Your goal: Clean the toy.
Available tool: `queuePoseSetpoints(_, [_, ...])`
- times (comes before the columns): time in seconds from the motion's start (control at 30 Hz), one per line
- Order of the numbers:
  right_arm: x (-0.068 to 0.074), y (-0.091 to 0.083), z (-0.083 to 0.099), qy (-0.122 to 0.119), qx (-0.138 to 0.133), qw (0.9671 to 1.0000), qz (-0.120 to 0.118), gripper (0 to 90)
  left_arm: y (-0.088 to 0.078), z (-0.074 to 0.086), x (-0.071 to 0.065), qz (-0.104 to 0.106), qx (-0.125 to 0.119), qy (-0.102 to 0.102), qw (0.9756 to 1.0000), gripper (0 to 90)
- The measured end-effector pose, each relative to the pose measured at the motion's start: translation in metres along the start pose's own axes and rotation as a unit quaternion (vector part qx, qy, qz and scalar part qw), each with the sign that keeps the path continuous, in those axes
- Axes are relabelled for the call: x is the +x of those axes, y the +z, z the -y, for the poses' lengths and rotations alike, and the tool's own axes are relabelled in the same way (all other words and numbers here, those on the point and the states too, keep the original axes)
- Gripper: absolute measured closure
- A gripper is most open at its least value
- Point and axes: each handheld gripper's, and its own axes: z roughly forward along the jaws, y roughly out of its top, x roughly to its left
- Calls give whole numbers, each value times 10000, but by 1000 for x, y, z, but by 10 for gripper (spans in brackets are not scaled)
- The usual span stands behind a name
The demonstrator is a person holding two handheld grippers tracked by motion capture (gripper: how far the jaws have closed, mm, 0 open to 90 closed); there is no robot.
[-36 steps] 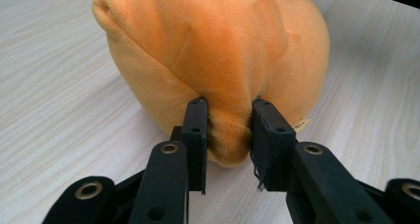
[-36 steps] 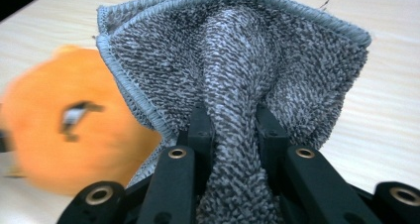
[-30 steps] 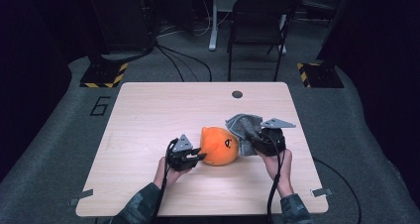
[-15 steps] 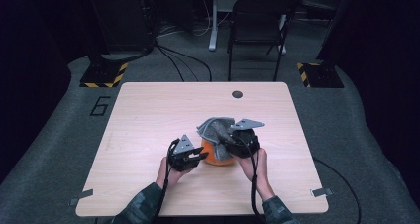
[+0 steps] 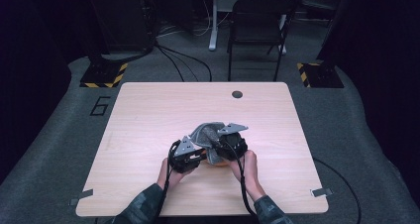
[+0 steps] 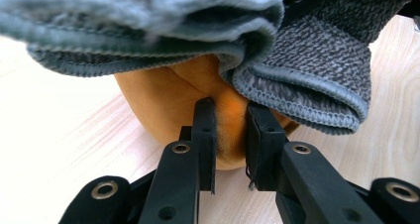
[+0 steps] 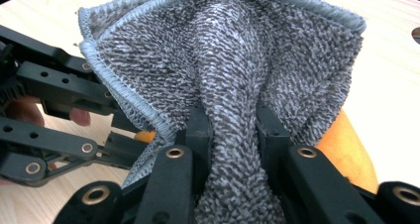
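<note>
An orange soft round thing lies on the wooden table, near its front middle. My left gripper is shut on a fold of its orange skin, and its jaws have just been closing on it. A grey knitted cloth hangs over the orange thing and hides most of it in the high view. My right gripper is shut on a bunched ridge of that cloth. In the high view the two grippers, left and right, sit close together, with the right one above the orange thing.
A small dark round grommet sits in the table near its far edge. A black chair stands behind the table, and cables run across the floor. Grey tape tabs mark the front corners.
My right gripper has carried the grey cloth leftward over the orange thing, which now lies almost wholly covered. The left hand has stayed where it was.
</note>
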Motion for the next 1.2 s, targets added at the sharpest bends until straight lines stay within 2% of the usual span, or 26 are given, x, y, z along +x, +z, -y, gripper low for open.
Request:
queuePoseSetpoints(0.27, [-12, -9, 11, 19, 29, 9999, 105, 723, 0, 0, -1, 9, -8, 41, 10000, 765])
queuePoseSetpoints(0.43, [-26, -15, 17, 233, 59, 9995, 189, 715, 1, 0, 1, 64, -1, -21, 10000, 764])
queuePoseSetpoints(0.63, [-39, -16, 23, 445, 107, 9988, 178, 709, 1, 1, 1, 79, 3, -27, 10000, 761])
queuePoseSetpoints(0.77, [-45, -18, 24, 415, 192, 9988, 197, 706, 0, 1, 2, 119, 47, -49, 9999, 761])
queuePoseSetpoints(0.87, [-51, -18, 26, 520, 227, 9982, 217, 703, 0, 1, 2, 127, 52, -49, 9999, 760])
queuePoseSetpoints(0.9, [-55, -18, 27, 483, 234, 9983, 224, 702, 0, 1, 3, 121, 60, -23, 9999, 760])
queuePoseSetpoints(0.97, [-59, -19, 29, 619, 280, 9974, 220, 701, 0, 1, 2, 124, 60, -23, 9999, 759])
queuePoseSetpoints(1.07, [-65, -18, 33, 643, 294, 9973, 218, 698, 0, 1, 2, 130, 45, -51, 9999, 759])
queuePoseSetpoints(1.17, [-66, -17, 33, 695, 321, 9967, 284, 698, 0, 1, 3, 141, 54, -7, 9999, 759])
queuePoseSetpoints(1.2, [-67, -18, 33, 640, 361, 9967, 329, 699, 0, 1, 3, 139, 62, -6, 9999, 758])
